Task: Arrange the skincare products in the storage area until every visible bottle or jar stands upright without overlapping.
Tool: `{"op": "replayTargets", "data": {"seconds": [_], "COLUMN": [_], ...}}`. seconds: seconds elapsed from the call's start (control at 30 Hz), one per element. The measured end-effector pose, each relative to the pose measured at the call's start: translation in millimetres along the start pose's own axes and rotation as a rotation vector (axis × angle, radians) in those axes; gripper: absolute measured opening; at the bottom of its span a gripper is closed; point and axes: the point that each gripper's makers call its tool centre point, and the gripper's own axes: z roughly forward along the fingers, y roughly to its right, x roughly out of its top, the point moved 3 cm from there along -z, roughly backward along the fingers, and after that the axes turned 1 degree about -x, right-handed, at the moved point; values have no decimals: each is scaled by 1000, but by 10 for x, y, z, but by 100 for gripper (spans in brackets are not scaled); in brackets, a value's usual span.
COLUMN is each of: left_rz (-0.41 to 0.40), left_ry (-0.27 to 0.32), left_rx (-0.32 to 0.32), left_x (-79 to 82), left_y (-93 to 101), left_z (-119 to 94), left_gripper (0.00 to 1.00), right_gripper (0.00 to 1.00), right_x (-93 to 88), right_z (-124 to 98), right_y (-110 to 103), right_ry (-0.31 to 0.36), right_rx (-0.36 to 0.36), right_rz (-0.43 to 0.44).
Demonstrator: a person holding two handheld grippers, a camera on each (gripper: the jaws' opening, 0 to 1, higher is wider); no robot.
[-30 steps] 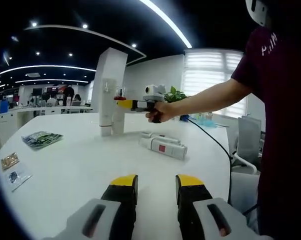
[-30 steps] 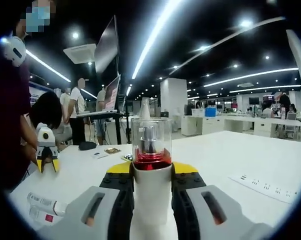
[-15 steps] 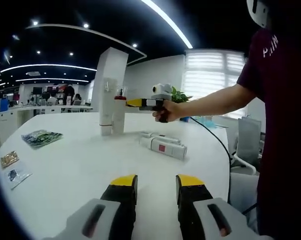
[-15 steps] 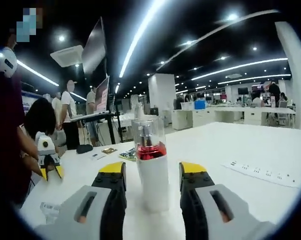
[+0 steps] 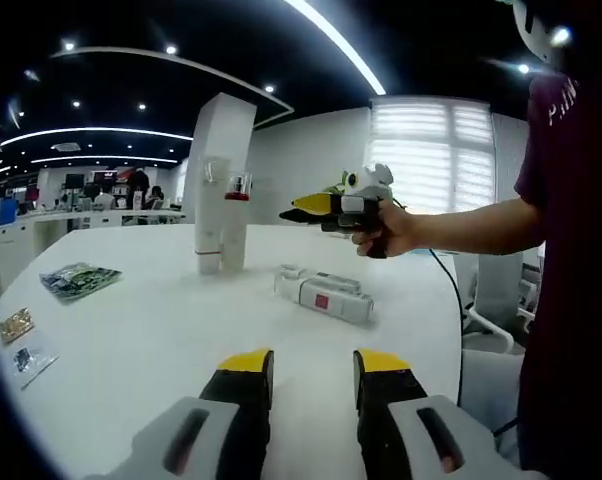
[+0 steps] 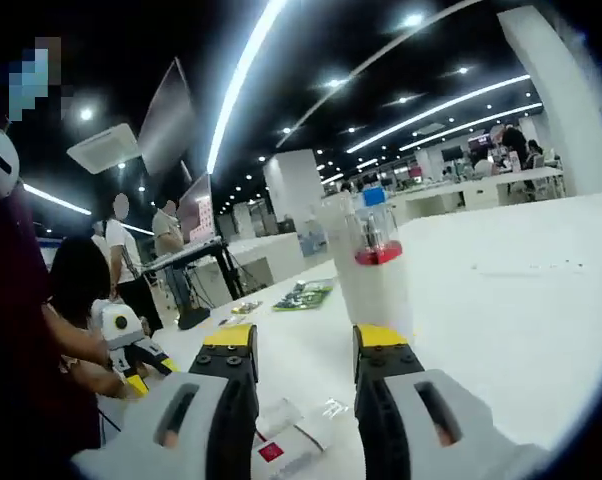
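Note:
Two white bottles stand upright side by side on the white table (image 5: 161, 340): a plain one (image 5: 209, 235) and one with a red band and clear cap (image 5: 235, 225). Two white tubes (image 5: 323, 294) lie flat to their right. My left gripper (image 5: 311, 372) is open and empty near the table's front. A hand holds my right gripper (image 5: 299, 208) in the air above the tubes, away from the bottles. In the right gripper view, my right gripper (image 6: 303, 345) is open and empty, the red-banded bottle (image 6: 378, 268) stands beyond it, and the tubes (image 6: 281, 448) lie below between the jaws.
A green packet (image 5: 79, 280) and two small sachets (image 5: 19, 325) lie at the table's left. The person stands at the right edge (image 5: 571, 300). In the right gripper view, the left gripper (image 6: 131, 348) is at the left, with people and desks behind.
My right gripper opened, let go of the red-banded bottle and drew back from it. The bottle now stands upright beside the plain one. My left gripper stayed put.

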Motion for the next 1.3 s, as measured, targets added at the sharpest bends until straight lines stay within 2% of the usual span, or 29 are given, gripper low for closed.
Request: {"op": "replayTargets", "data": {"seconds": [0.07, 0.1, 0.17, 0.3, 0.37, 0.47, 0.53, 0.63, 0.77, 0.9, 1.3], "left_rz": [1, 2, -2, -23, -43, -36, -36, -43, -50, -55, -49], "left_ry": [4, 4, 5, -6, -12, -37, -38, -41, -42, -40, -56], "left_rx": [4, 7, 13, 21, 2, -5, -13, -19, -17, -10, -25], "left_x": [-1, -6, -19, -54, -61, -93, -100, -119, -127, -126, -154], "left_y": [-4, -7, -18, -28, -14, -14, -1, 4, -5, -11, 7], "left_z": [-4, -8, -22, -35, -23, -13, -15, -25, -36, -37, -25], "left_gripper": [33, 33, 32, 32, 32, 32, 32, 32, 32, 31, 31], "right_gripper": [34, 36, 37, 34, 34, 33, 28, 31, 32, 31, 30], "right_x": [-76, -173, -225, -313, -315, -400, -479, -608, -632, -700, -727], "right_z": [-13, -32, -65, -203, -237, -295, -300, -271, -233, -223, -355], "right_y": [-34, -44, 26, 24, -6, -11, -33, -39, -73, -74, 11], "right_ry": [-9, -47, -59, -82, -85, -141, -182, -237, -254, -325, -368], "right_rx": [-28, -73, -101, -241, -255, -318, -319, -328, -333, -340, -368], "right_rz": [51, 91, 91, 134, 131, 133, 132, 132, 132, 80, 46]}}
